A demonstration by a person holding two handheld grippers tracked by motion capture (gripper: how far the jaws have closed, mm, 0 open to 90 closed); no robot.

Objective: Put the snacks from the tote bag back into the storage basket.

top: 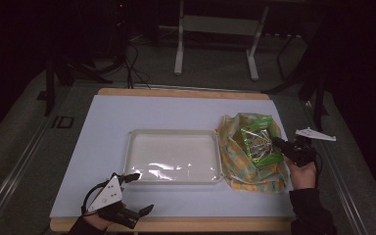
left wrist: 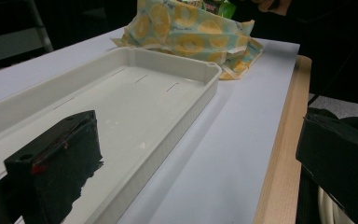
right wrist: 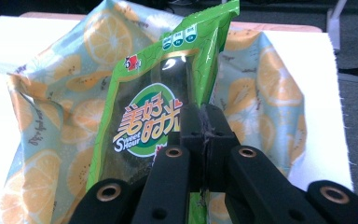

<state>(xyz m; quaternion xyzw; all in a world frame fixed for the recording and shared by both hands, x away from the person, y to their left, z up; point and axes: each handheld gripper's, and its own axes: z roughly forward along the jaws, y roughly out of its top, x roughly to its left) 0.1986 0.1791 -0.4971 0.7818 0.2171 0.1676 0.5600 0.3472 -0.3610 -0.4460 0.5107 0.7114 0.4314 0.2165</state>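
A green snack packet (top: pixel 258 142) (right wrist: pixel 168 102) stands partly out of a cloth bag printed with orange slices (top: pixel 247 164) (right wrist: pixel 265 79) at the right of the table. My right gripper (top: pixel 279 143) (right wrist: pixel 204 122) is shut on the packet's edge, jaws pressed together over the foil. The bag (left wrist: pixel 191 35) lies beside the right end of a white plastic tray (top: pixel 174 156) (left wrist: pixel 135 88), which has nothing in it. My left gripper (top: pixel 139 193) (left wrist: pixel 200 154) rests open near the table's front left edge, one jaw over the tray's front corner, nothing between the jaws.
A pale sheet (top: pixel 107 127) covers the wooden table (top: pixel 186 224). Beyond the far edge stand metal frame legs (top: pixel 178 54) and cables on a dark floor. A grey three-cornered plate (top: pixel 316 133) sticks out from the right gripper.
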